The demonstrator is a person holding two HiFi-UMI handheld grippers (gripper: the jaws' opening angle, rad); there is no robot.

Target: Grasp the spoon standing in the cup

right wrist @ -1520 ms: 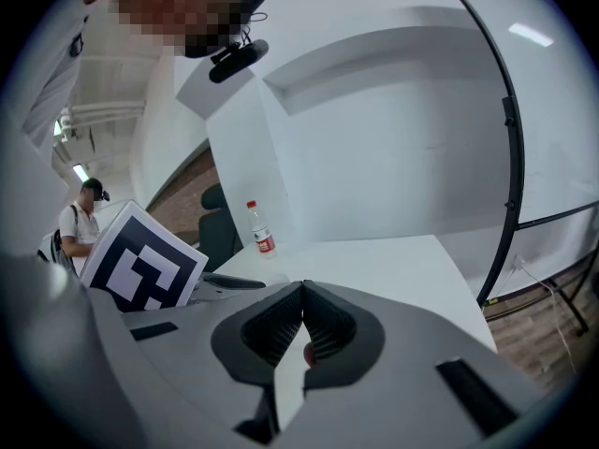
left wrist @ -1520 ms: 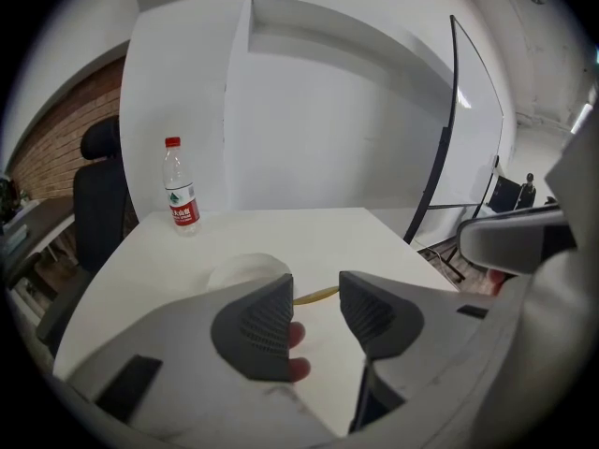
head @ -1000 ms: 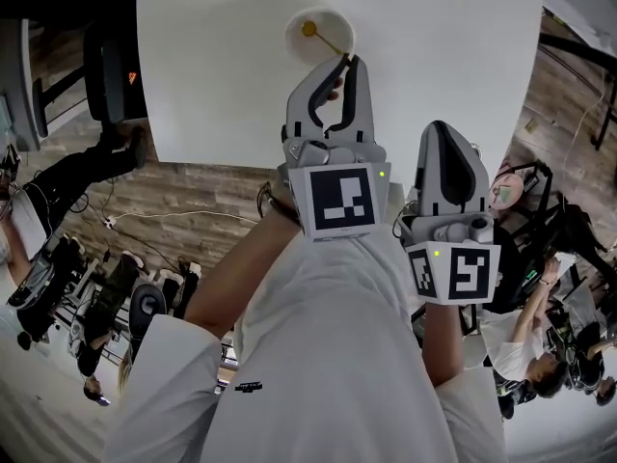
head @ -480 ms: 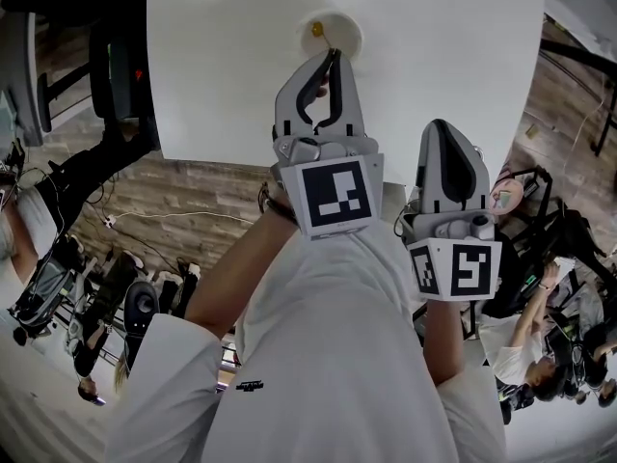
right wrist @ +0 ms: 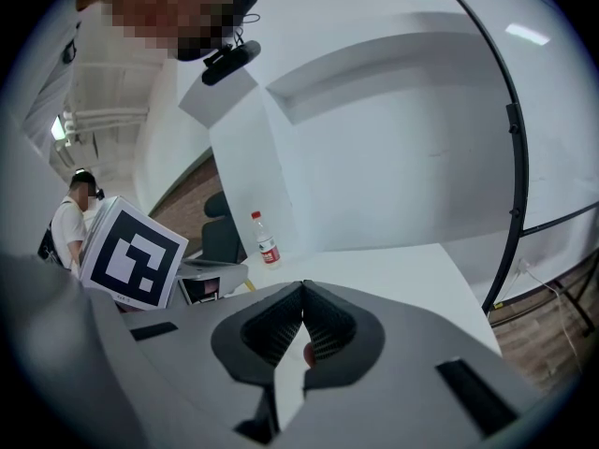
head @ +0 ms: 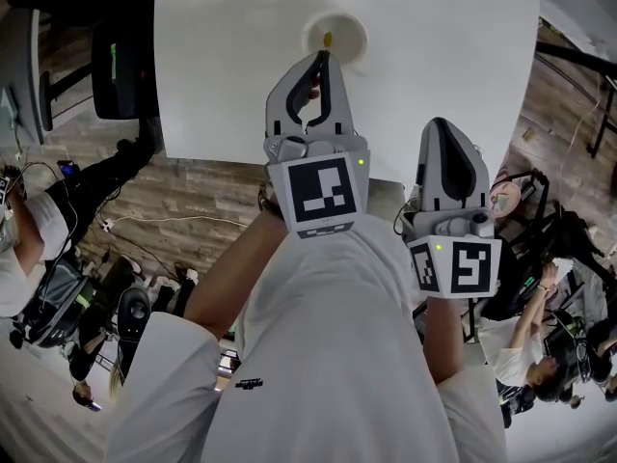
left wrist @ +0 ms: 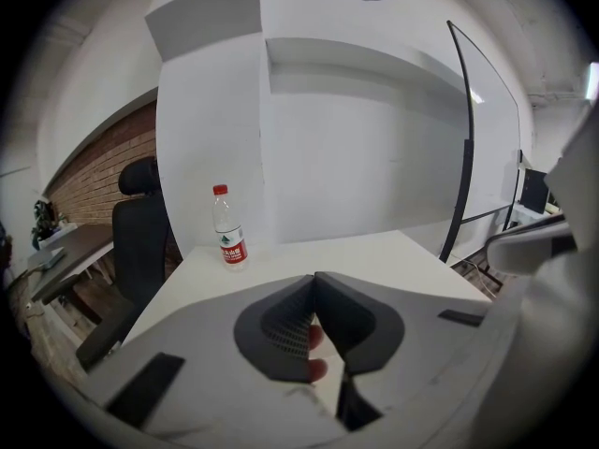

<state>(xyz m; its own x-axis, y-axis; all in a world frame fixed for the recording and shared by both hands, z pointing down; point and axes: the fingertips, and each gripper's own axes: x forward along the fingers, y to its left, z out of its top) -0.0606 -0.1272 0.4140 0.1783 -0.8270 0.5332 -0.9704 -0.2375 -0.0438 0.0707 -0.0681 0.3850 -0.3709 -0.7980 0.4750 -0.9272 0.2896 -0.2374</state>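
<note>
Spoon [head: 328,39] upright in the cup [head: 336,35], close to the far edge of the white table [head: 222,66], roughly midway along it. Left gripper [head: 321,59] reaching in from the near edge, jaws pressed together right at the cup's near rim, the likely place of the handle's top. Handle not visible between the pads in any view, so no certainty of a hold. Better to confirm the pinch before lifting. Squeeze firmly, raise straight up along the handle, avoid dragging sideways and tipping the cup. Right gripper [head: 442,131] closed on nothing at the near edge; best left parked there.
</note>
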